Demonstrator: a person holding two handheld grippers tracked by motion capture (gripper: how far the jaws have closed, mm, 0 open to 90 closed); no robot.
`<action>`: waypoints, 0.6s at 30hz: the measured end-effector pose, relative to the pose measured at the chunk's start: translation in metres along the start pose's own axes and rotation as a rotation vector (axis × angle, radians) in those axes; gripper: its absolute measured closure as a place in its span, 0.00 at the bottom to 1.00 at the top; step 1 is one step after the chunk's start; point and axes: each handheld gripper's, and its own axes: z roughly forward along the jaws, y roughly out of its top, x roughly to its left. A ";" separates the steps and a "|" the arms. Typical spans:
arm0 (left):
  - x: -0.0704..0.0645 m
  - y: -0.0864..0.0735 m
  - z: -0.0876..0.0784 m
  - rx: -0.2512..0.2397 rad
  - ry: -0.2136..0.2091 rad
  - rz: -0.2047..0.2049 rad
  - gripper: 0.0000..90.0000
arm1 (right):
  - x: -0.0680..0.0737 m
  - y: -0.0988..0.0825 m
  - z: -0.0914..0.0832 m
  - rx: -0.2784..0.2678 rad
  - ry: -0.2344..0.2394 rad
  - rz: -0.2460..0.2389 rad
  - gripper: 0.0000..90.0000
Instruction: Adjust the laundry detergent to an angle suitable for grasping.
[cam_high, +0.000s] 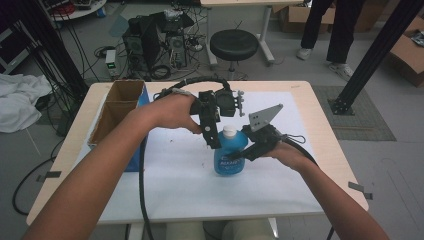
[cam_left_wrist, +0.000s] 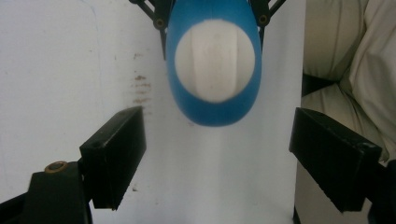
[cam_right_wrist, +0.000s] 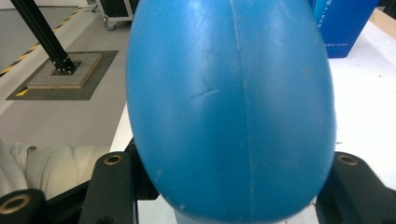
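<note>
blue box (cam_high: 141, 131) stands left of gripped bottle (cam_high: 230, 155)

A pale wooden bench (cam_high: 325, 145) carries a white sheet (cam_high: 180, 185) under both pairs of jaws. The blue bottle (cam_high: 229, 160) stands on the sheet between the right jaws; cardboard boxes (cam_high: 115, 112) sit left of the left jaws.

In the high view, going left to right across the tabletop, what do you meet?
Cardboard box → left gripper, jaws open above the cap → blue bottle → right gripper, jaws shut on the bottle, its grey plate on top.
</note>
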 end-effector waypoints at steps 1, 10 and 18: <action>0.000 0.001 0.000 0.000 0.000 0.001 0.21 | 0.000 0.000 0.001 -0.001 0.000 -0.003 0.48; 0.001 0.006 0.004 0.006 0.000 0.007 0.21 | -0.001 0.004 0.005 -0.003 0.004 -0.004 0.48; 0.004 0.010 0.011 -0.001 -0.004 0.000 0.21 | -0.001 0.007 0.007 -0.002 0.008 -0.010 0.48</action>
